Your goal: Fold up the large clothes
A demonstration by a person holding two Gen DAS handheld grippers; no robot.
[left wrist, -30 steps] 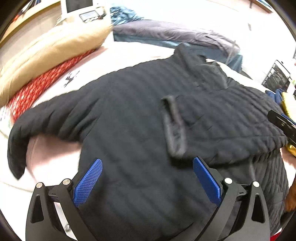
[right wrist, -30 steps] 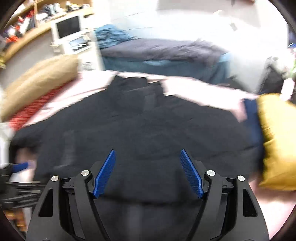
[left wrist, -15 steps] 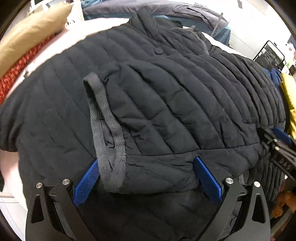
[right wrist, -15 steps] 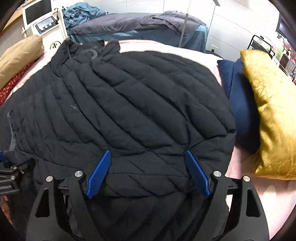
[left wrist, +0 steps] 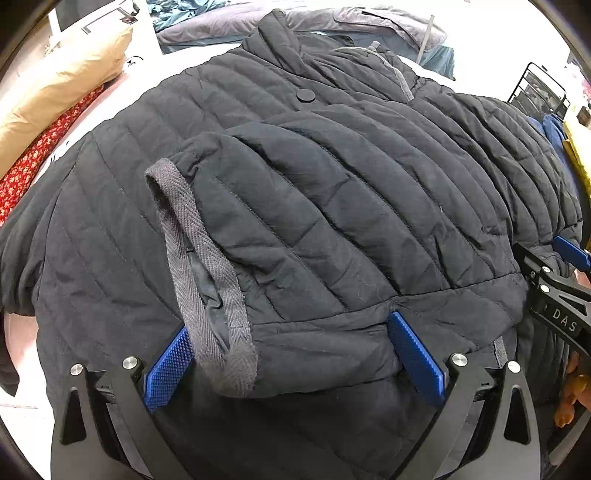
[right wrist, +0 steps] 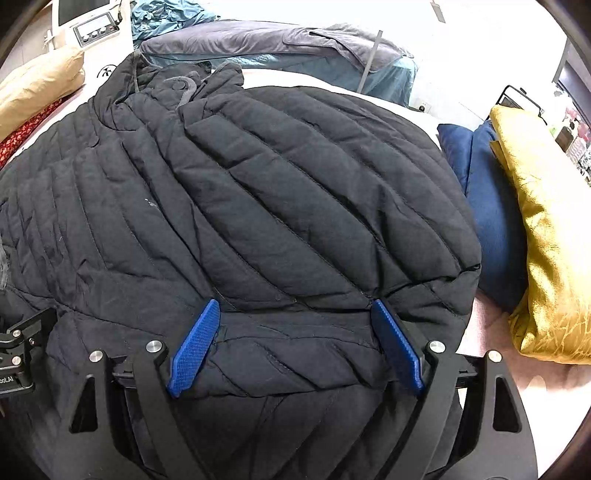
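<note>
A black quilted jacket [left wrist: 332, 184] lies spread on the bed, collar [left wrist: 277, 33] at the far end. One sleeve [left wrist: 314, 229] is folded across its body, ending in a grey woven cuff trim [left wrist: 207, 280]. My left gripper [left wrist: 291, 328] hovers open low over that sleeve; the cuff end lies between its blue pads [left wrist: 170, 369]. In the right wrist view the jacket [right wrist: 258, 184] fills the frame. My right gripper [right wrist: 295, 306] stands open over a folded edge near the hem, with fabric lying between its wide-set fingers. The right gripper [left wrist: 554, 288] also shows at the left view's right edge.
A tan pillow [left wrist: 62, 81] and red patterned cloth [left wrist: 33, 162] lie left of the jacket. A gold pillow [right wrist: 546, 229] and blue cushion [right wrist: 491, 206] sit to the right on the pink sheet [right wrist: 487, 317]. Grey bedding [right wrist: 277, 40] lies beyond the collar.
Both grippers have come down close over the jacket, so it now fills both views. The right gripper's jaws stand a little wider. Little has shifted in the last half second.
</note>
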